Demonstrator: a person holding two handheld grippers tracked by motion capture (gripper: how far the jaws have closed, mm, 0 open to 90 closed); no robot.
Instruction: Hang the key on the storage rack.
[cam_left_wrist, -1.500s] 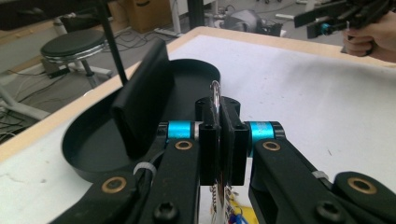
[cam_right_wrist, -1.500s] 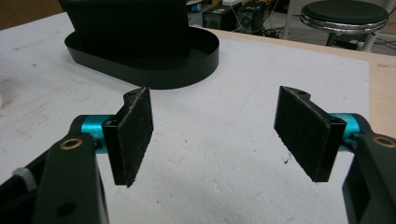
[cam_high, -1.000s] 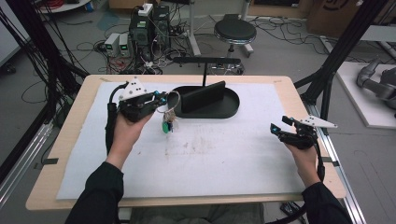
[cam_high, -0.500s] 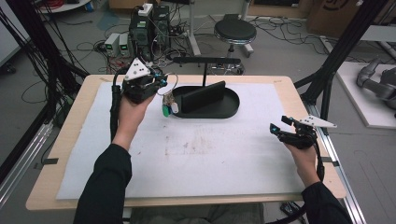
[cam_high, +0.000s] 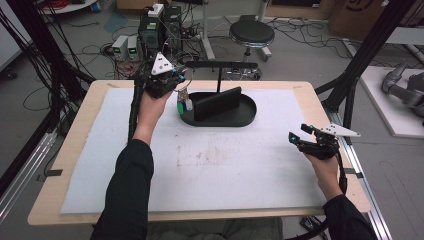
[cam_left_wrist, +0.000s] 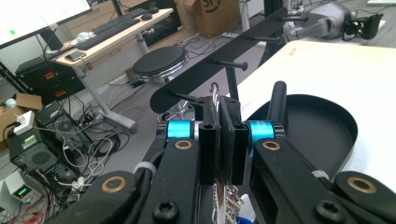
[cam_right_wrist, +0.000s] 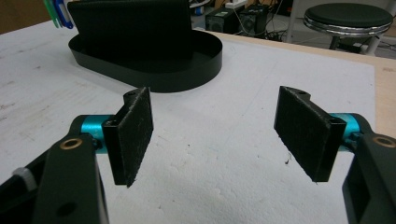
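Keyring (cam_left_wrist: 215, 93) clamped between closed pads of left gripper (cam_high: 176, 85), tags (cam_high: 183, 105) dangling beneath at 6 o'clock, over 9 o'clock rim of black tray (cam_high: 250, 113), below hook rack (cam_high: 221, 65). Shifted from mat (cam_high: 100, 165) toward 12 o'clock and raised since earlier frame. Right gripper (cam_high: 299, 139) unmoved at 3 o'clock, jaws apart, empty.

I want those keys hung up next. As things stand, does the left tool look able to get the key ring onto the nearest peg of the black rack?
Probably yes. The left tool is shut on the key ring just short of the rack's nearest peg, and nothing stands between them.
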